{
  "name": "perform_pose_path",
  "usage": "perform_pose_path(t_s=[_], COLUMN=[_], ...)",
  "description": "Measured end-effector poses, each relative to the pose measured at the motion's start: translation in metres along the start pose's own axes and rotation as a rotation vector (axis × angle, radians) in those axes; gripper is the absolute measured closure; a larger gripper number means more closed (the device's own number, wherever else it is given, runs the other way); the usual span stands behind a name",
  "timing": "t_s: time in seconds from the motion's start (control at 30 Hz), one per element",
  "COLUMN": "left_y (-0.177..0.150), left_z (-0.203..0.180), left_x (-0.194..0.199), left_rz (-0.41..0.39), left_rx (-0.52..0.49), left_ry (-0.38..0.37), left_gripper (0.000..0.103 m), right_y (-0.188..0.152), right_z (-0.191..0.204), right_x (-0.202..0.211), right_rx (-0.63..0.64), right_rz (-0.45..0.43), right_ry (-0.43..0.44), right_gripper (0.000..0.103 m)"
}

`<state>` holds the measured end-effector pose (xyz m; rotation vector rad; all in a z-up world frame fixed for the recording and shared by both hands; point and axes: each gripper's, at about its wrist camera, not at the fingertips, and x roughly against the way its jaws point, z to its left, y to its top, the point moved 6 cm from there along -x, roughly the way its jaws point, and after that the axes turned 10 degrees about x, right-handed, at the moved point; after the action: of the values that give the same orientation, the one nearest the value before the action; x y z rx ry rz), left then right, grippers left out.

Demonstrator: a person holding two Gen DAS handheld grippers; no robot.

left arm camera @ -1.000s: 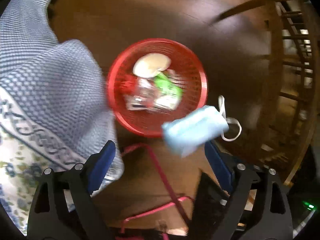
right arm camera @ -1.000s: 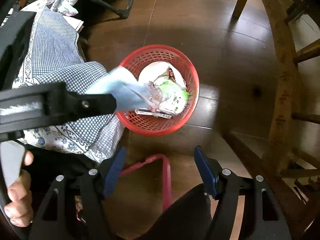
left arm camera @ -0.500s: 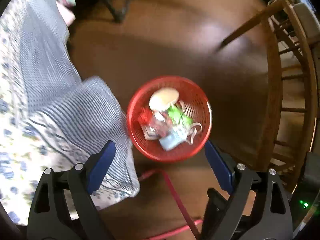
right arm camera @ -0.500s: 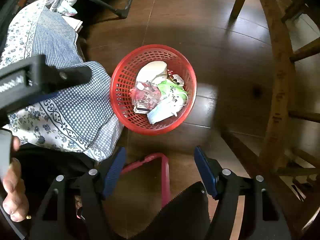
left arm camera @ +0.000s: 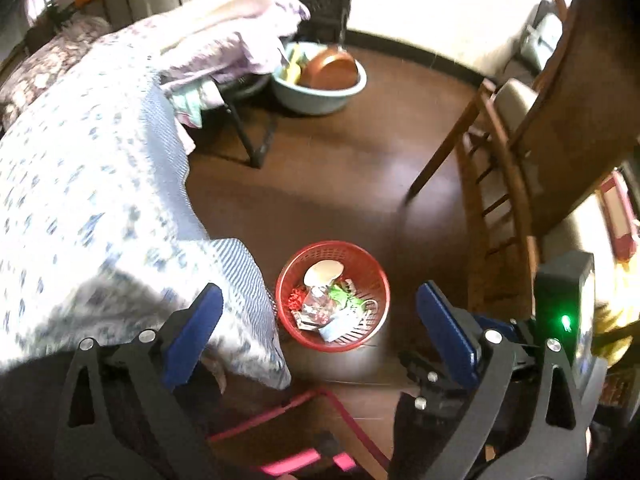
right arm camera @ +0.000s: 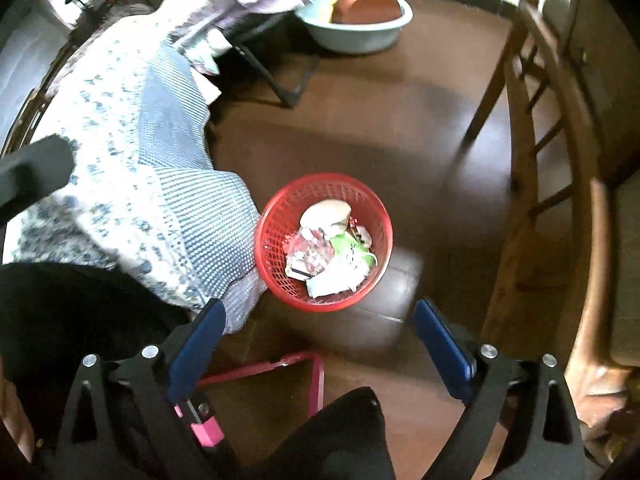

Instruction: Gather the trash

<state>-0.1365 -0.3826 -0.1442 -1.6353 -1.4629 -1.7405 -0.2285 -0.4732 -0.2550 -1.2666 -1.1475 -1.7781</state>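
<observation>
1. The left tool (left arm camera: 316, 330) points steeply down at the dark wooden floor (left arm camera: 340, 168), its 2 blue pads spread wide with nothing between them; its jaws have just been opening.
2. The right tool (right arm camera: 318, 344) also hangs above the floor, its blue pads spread wide and empty; its jaws have just been opening further too.
3. A round red mesh basket (left arm camera: 370, 280) (right arm camera: 276, 236) stands on the floor, just beside the hanging edge of a blue-and-white patterned cloth (left arm camera: 92, 208) (right arm camera: 160, 184).
4. The trash lies inside the basket: a pale blue face mask (left arm camera: 338, 326) (right arm camera: 332, 278) on the near side, a green-printed wrapper (left arm camera: 340, 295) (right arm camera: 346, 246), a clear crumpled plastic wrapper (left arm camera: 316, 308) (right arm camera: 310, 250), and a round off-white lid-like piece (left arm camera: 323, 271) (right arm camera: 325, 213) on the far side.
5. A pink metal frame (left arm camera: 304, 400) (right arm camera: 316, 376) rests on the floor near the tools.
6. Farther away, a pale green basin (left arm camera: 320, 96) (right arm camera: 356, 34) on the floor holds a brown bowl (left arm camera: 330, 70) (right arm camera: 366, 2).
7. A wooden chair (left arm camera: 492, 184) (right arm camera: 536, 128) stands to the right of the basket, well apart from it.
8. Both views are blurred by motion.
</observation>
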Motion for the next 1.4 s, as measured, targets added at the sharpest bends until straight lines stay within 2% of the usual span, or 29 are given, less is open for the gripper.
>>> perform_pose_path(t_s=[0.13, 0.33, 0.53, 1.4], left_y=[-0.019, -0.027, -0.03, -0.035], left_z=[0.008, 0.013, 0.004, 0.0], left_x=[0.025, 0.063, 0.088, 0.08], left_rz=[-0.039, -0.123, -0.196, -0.172], left_rx=[0.006, 0.028, 0.011, -0.008], left_ry=[0.015, 0.017, 0.029, 0.029], left_gripper=[0.008, 0.008, 0.007, 0.007], right_y=[0.0, -0.003, -0.004, -0.008], right_z=[0.008, 0.018, 0.023, 0.018], right_x=[0.027, 0.069, 0.09, 0.082], right_rx=[0.043, 0.108, 0.129, 0.097], right_rz=[-0.044, -0.127, -0.169, -0.142], right_ry=[-0.04, -0.105, -0.104, -0.085], right_gripper=[0.009, 0.009, 0.009, 0.009])
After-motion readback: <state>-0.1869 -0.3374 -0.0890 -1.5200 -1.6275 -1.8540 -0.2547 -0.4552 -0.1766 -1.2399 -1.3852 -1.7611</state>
